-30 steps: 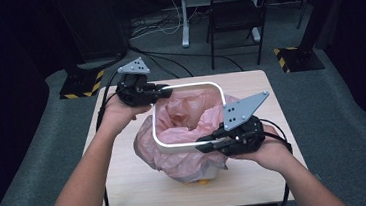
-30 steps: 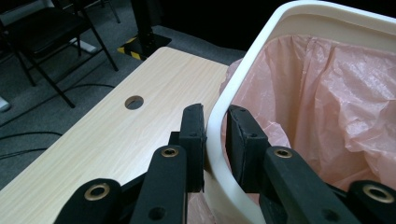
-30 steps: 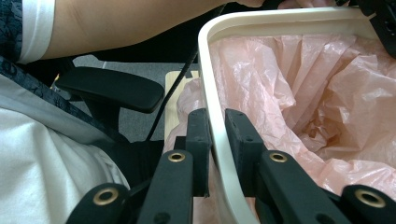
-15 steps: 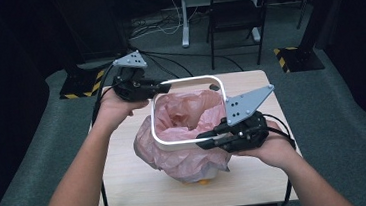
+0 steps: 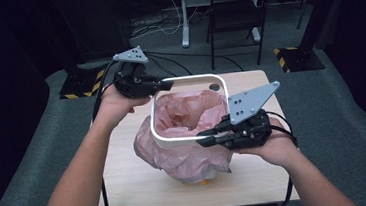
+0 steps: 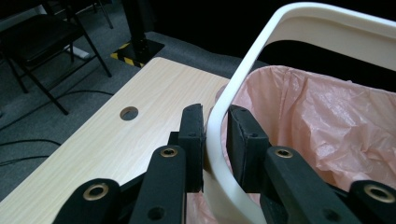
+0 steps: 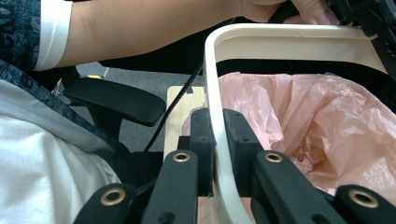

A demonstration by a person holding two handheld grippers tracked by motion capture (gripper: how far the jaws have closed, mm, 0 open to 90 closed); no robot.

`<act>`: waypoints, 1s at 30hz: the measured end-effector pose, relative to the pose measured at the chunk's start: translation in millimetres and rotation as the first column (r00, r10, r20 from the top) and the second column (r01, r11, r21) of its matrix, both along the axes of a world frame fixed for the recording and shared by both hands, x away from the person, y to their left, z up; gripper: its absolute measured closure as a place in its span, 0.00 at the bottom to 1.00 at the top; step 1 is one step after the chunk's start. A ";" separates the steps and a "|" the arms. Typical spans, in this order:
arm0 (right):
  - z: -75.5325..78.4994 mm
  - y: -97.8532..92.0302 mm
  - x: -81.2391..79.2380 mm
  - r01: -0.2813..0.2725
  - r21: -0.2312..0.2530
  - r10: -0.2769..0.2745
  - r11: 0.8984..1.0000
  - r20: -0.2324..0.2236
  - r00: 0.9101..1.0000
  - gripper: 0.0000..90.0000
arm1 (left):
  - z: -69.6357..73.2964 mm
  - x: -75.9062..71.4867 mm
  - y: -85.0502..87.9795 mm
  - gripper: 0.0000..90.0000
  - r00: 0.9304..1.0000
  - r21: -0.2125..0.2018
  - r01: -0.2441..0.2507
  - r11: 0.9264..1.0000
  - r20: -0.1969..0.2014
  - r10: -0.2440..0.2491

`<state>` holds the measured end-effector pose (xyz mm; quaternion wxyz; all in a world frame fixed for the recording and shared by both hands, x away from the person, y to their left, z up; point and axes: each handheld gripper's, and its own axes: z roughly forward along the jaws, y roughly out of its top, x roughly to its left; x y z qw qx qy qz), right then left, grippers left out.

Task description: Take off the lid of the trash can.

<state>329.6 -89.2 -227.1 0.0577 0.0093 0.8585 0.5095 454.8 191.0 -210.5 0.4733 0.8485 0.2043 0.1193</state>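
Right gripper (image 5: pixel 205 136) clamped on near right edge of white ring (image 5: pixel 193 141), jaws just closing further, ring between pads. Ring held above table (image 5: pixel 127 178), pink bag (image 5: pixel 188 155) hanging inside and below it, bulging out under near side. Left gripper (image 5: pixel 165 85) clamped on far left corner of ring, jaws just easing a little wider, ring between. Beyond: chair (image 5: pixel 235 8).

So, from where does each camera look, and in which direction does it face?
High view: above the person's side, facing forward and down on the light wooden table; both forearms, left gripper, right gripper.
Left gripper view: along its jaws, clamping the white rounded-square plastic frame.
Right gripper view: along its jaws, back toward the person's torso.
All share the frame and crumpled pink plastic bag.
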 end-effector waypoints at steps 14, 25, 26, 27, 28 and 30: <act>-5.0 -6.8 -1.8 0.028 0.007 -0.028 1.000 0.015 0.999 0.93 | 7.2 -10.4 10.0 0.51 0.996 -0.093 -0.065 0.993 0.053 0.070; -5.2 -22.9 -2.3 0.085 0.025 -0.085 0.996 0.032 0.996 0.93 | 2.7 -22.4 38.8 0.50 0.991 -0.141 -0.101 0.985 0.078 0.112; -5.3 -24.9 -1.9 0.092 0.029 -0.092 0.995 0.032 0.995 0.93 | 1.0 -22.8 40.8 0.50 0.990 -0.139 -0.105 0.985 0.078 0.117; -5.5 -27.0 -1.4 0.099 0.031 -0.100 0.995 0.033 0.994 0.93 | -0.9 -23.3 42.6 0.50 0.990 -0.140 -0.108 0.984 0.077 0.120; -5.7 -29.1 -0.8 0.108 0.033 -0.109 0.994 0.033 0.993 0.93 | -2.9 -23.6 44.2 0.50 0.990 -0.140 -0.110 0.984 0.076 0.121; -6.4 -33.0 0.7 0.126 0.036 -0.127 0.991 0.032 0.991 0.93 | -7.0 -24.2 46.9 0.50 0.989 -0.140 -0.115 0.984 0.072 0.125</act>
